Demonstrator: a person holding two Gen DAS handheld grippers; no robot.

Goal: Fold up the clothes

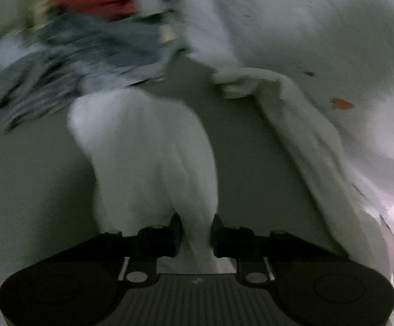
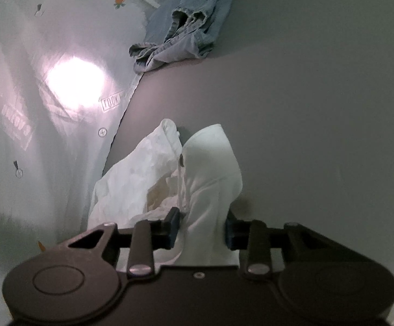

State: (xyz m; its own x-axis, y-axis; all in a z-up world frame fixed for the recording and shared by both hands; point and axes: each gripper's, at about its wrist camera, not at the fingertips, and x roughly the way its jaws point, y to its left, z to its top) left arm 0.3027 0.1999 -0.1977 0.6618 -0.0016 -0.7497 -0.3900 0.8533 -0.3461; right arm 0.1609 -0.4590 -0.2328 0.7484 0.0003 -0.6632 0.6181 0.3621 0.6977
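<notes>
White garment [image 1: 148, 163] stretches lengthwise away from both grippers, left [image 1: 196, 235] and right [image 2: 202, 228], jaws pinching its cloth.

A home laundry spot, likely a bed or table draped in a plain grey sheet [image 2: 305, 95]. Beside the sheet lies a glossy white cover printed with small orange carrots [image 2: 61, 135]. On the sheet rest crumpled light-blue jeans [image 2: 186, 32] near the cover's edge, a white garment [image 2: 205, 168], and a blurred heap of mixed clothes [image 1: 83, 40].
</notes>
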